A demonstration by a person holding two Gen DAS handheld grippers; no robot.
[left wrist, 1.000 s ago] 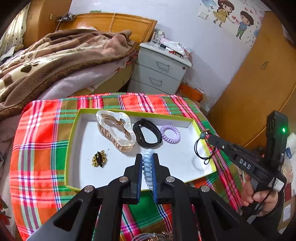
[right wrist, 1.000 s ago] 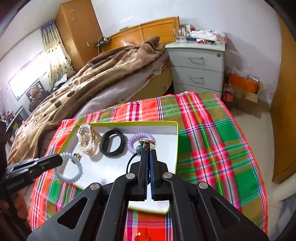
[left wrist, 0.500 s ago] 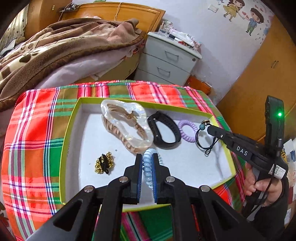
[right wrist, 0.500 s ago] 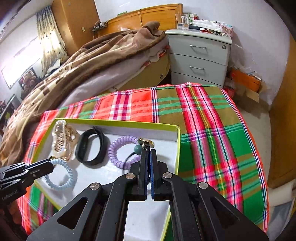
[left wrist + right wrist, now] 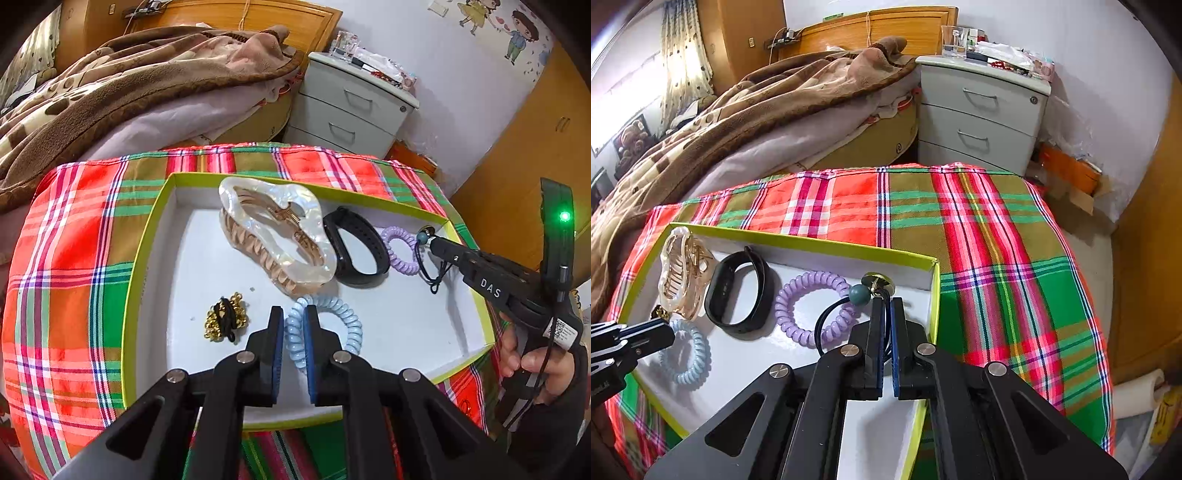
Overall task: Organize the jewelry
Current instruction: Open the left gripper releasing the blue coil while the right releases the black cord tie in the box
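Left tool (image 5: 293, 325): jaws a narrow gap apart, straddling one side of the pale blue spiral hair tie (image 5: 325, 334), which lies on the white floor of the green-rimmed box lid (image 5: 147, 236); whether the pads are pressing the coil or have just let go cannot be told. Right tool (image 5: 885, 317): jaws nearly closed, pinching the black elastic cord of the beaded hair tie (image 5: 858, 294), teal bead and gold charm just ahead of the tips, cord loop hanging over the lilac spiral hair tie (image 5: 812, 306) near the lid's right wall. Judged step: both ties being set down in the lid, blue one down, beaded one not yet released. Next move likely calls for lowering the right tool to a bare patch beside the lilac tie, opening the jaws, then lifting straight up so the cord does not snag; left tool needs to widen and back off without dragging the coil. Count in lid: one pearly claw clip (image 5: 273, 236), one black wristband (image 5: 356, 249), two spiral ties (blue, lilac), one beaded elastic tie, one gold-and-black ornament (image 5: 225, 321); six items in all. Lid sits on the plaid cloth (image 5: 979, 236) covering the tabletop.
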